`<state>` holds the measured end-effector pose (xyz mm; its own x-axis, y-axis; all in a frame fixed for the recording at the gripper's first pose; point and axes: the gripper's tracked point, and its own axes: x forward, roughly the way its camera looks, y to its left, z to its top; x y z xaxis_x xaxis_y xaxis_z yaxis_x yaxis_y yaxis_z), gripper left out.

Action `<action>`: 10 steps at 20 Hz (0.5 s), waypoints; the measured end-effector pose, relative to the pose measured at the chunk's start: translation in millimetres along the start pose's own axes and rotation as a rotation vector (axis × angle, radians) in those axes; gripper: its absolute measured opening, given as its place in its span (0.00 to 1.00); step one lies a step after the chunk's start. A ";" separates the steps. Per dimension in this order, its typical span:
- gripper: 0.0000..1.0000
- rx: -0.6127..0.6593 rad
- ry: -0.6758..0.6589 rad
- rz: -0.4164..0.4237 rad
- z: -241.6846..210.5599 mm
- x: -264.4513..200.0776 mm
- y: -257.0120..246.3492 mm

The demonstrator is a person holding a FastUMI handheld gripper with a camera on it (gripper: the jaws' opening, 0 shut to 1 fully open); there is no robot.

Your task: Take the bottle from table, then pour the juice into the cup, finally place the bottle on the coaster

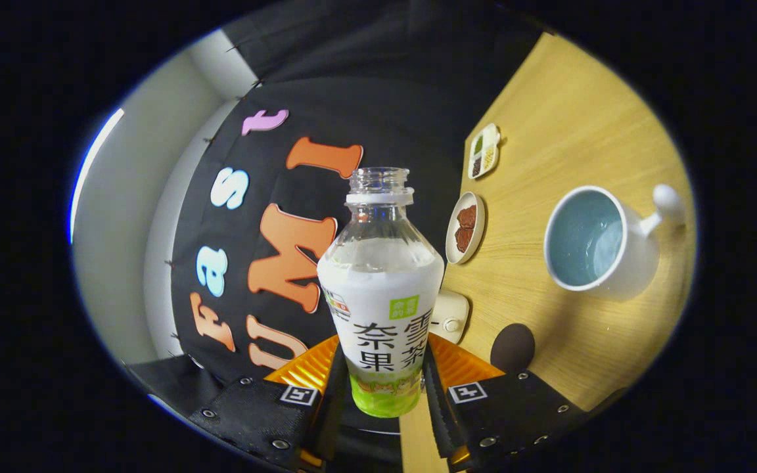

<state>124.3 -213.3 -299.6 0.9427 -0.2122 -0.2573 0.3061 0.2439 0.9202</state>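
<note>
Gripper view: my gripper (384,387) clamps the uncapped bottle (382,295); I'd tip its mouth slowly over the cup (598,240).

Bottle (380,289) base hidden – gripper (382,387) fingers cover it

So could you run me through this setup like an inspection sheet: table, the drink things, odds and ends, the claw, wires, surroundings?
Surface: wooden table, view tilted.
Job's things: bottle uncapped, held; white cup with blue inside, looks empty; dark round coaster on the table.
Clutter: small dish with brown pieces, divided tray, small white device.
Grippers: gripper, jaws closed on the bottle's lower body.
Cables: nothing seen.
Surroundings: black cloth wall, pale wall beyond.
</note>
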 end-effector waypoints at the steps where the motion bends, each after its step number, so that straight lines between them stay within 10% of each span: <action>1: 0.58 -0.090 0.024 -0.029 -9.8 5.7 -6.1; 10: 0.58 -0.832 0.113 -0.121 -52.8 39.9 -2.4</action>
<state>168.2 -172.3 -327.6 0.8912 -0.1968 -0.4086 0.3617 0.8519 0.3787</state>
